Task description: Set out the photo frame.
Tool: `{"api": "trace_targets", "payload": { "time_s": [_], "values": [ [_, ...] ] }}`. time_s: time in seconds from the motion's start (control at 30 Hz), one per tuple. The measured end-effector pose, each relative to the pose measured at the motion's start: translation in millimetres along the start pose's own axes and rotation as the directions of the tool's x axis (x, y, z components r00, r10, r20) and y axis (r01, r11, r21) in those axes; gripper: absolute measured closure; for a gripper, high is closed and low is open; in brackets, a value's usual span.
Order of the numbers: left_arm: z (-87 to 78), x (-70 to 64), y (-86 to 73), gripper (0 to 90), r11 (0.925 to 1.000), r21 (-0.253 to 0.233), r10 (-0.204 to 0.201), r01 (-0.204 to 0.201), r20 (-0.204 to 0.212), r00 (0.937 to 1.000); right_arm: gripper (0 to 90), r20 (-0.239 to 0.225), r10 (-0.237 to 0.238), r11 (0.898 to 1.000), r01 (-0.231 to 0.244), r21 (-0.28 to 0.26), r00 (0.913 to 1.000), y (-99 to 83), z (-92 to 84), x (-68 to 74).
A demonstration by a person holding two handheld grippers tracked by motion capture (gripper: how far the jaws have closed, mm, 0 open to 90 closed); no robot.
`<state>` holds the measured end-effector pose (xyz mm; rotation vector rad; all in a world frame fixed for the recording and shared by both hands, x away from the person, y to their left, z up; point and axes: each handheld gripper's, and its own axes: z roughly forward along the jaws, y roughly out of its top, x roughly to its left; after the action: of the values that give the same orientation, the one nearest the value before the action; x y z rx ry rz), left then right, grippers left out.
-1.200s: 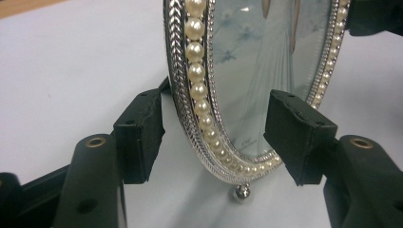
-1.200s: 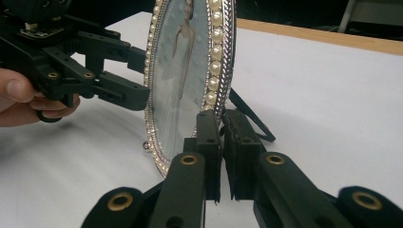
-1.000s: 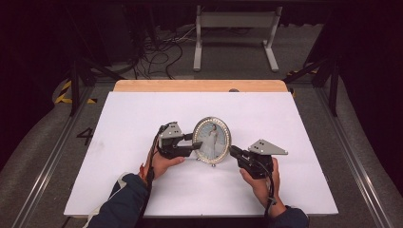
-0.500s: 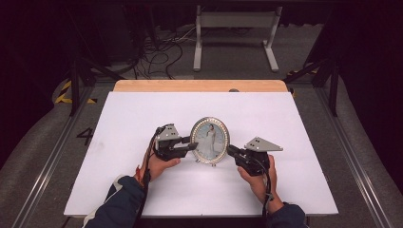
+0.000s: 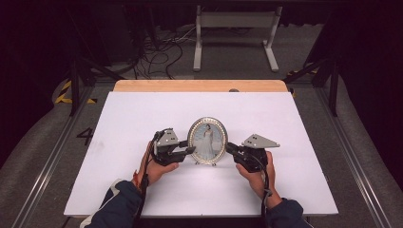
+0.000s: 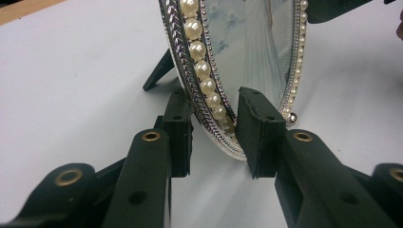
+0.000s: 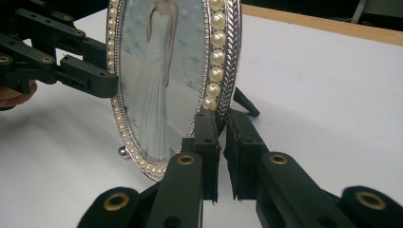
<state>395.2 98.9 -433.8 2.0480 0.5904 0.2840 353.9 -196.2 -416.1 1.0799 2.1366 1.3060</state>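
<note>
Readable marking: single digit "4", dark, on grey floor just left of white table, high view. No other legible text, label or brand on any surface.

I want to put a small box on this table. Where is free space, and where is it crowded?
The white table is bare behind the oval photo frame up to the wooden edge, and along both side edges. It is crowded mid-front, where the left gripper and right gripper flank the frame.
</note>
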Motion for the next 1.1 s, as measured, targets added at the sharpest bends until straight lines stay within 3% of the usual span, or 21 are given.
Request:
{"api": "trace_targets", "payload": {
  "time_s": [0.13,0.17,0.27,0.5,0.67,1.1],
  "values": [
    [0.4,-0.8,-0.4,66.5,1.0000,-0.002,0.007,-0.007,-0.007,0.9999,83.3,0.001,-0.004,1.000,0.004,-0.001,1.0000,0.2,0.2,0.3],
    [1.1,-4.7,0.4,65.8,0.9996,0.005,0.028,-0.028,-0.032,0.9991,83.1,0.007,-0.008,1.000,0.008,-0.002,0.9999,0.1,0.4,0.5],
    [1.1,-4.5,1.3,65.3,0.9993,0.006,0.036,-0.036,-0.029,0.9990,83.1,0.013,-0.010,1.000,0.010,-0.001,0.9999,0.1,0.4,0.7],
    [1.4,-3.6,-0.1,65.9,0.9996,0.004,0.026,-0.026,-0.024,0.9994,83.0,0.026,-0.023,1.000,0.024,-0.003,0.9994,0.6,1.1,1.9],
    [1.3,-4.1,-0.4,65.9,0.9996,0.005,0.028,-0.028,-0.025,0.9993,82.6,0.053,-0.064,0.998,0.064,0.001,0.9966,1.5,1.7,5.2],
    [2.3,-4.8,-1.8,65.7,0.9999,0.000,0.014,-0.014,-0.021,0.9997,82.4,0.054,-0.064,0.998,0.064,0.006,0.9965,3.2,3.9,3.9]
  ]
}}
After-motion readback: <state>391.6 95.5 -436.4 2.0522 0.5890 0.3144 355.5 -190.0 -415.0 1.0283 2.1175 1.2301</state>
